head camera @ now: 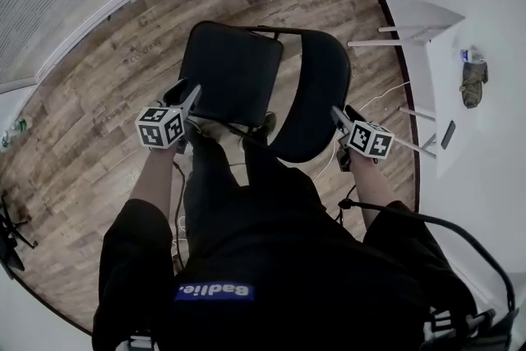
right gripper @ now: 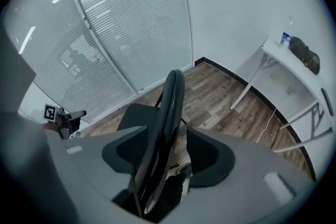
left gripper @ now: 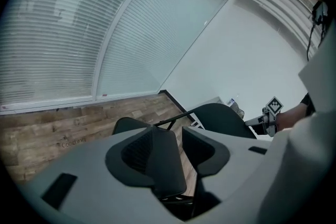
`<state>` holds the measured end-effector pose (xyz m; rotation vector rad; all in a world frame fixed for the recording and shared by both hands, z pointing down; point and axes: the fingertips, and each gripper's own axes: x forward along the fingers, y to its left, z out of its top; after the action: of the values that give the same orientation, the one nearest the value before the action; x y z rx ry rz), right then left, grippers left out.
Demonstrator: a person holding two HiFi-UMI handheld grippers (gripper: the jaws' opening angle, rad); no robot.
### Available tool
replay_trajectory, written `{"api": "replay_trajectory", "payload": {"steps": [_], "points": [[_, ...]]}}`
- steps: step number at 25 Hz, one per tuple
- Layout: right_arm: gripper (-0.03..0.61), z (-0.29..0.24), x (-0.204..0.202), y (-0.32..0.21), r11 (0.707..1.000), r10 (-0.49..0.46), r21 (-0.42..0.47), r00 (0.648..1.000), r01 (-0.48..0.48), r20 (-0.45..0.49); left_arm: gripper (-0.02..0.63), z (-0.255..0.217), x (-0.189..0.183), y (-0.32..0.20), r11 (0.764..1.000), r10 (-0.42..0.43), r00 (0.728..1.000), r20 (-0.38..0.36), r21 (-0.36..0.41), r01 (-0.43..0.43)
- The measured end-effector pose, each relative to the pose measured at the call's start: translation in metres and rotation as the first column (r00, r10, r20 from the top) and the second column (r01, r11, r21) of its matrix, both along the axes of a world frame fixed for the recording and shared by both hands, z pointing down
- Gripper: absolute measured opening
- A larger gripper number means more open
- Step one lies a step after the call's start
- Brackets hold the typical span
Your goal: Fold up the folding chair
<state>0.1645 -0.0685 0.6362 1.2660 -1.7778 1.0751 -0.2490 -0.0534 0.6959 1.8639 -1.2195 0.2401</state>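
Both released, the left tool (head camera: 191,94) and right tool (head camera: 336,114) are straddling the seat (head camera: 228,68) and backrest (head camera: 317,94) of the seemingly rigid chair (head camera: 260,85).

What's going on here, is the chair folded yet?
A person stands over a black folding chair on the wood floor, with one tool in each hand. The left tool has the near edge of the seat between its jaws. The right tool straddles the edge of the backrest. Both tools are open, nothing clamped. The chair looks not yet folded: the seat lies spread out in front of the backrest.
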Motion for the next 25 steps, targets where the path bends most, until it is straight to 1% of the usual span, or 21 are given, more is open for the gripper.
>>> {"api": "replay_trajectory", "payload": {"steps": [5,12,16,18,21,25], "points": [[0.201,0.012,-0.002,0.006,0.999,-0.022,-0.026,0.998,0.02,-0.051,0.174,0.044,-0.023,0.012,0.999,0.021,1.0,0.02,-0.046,-0.02],[0.206,0.027,-0.011,0.0,0.998,-0.041,-0.053,0.997,0.038,-0.061,0.192,0.11,-0.044,0.01,0.991,0.064,0.997,0.042,-0.118,-0.059],[0.206,0.039,-0.021,0.0,0.995,-0.007,-0.095,1.0,0.005,-0.024,0.202,0.148,-0.058,0.012,0.981,0.062,0.998,0.021,-0.185,-0.057],[0.206,0.047,-0.025,0.001,0.993,-0.005,-0.115,1.0,0.003,-0.014,0.204,0.164,-0.065,0.013,0.977,0.057,0.998,0.015,-0.206,-0.053],[0.206,0.058,-0.031,0.003,0.989,-0.032,-0.144,0.999,0.03,-0.009,0.204,0.189,-0.071,0.013,0.971,0.063,0.998,0.001,-0.233,-0.061],[0.206,0.073,-0.035,0.007,0.983,-0.067,-0.173,0.997,0.061,-0.027,0.204,0.224,-0.076,0.01,0.96,0.112,0.994,-0.017,-0.256,-0.112]]}}
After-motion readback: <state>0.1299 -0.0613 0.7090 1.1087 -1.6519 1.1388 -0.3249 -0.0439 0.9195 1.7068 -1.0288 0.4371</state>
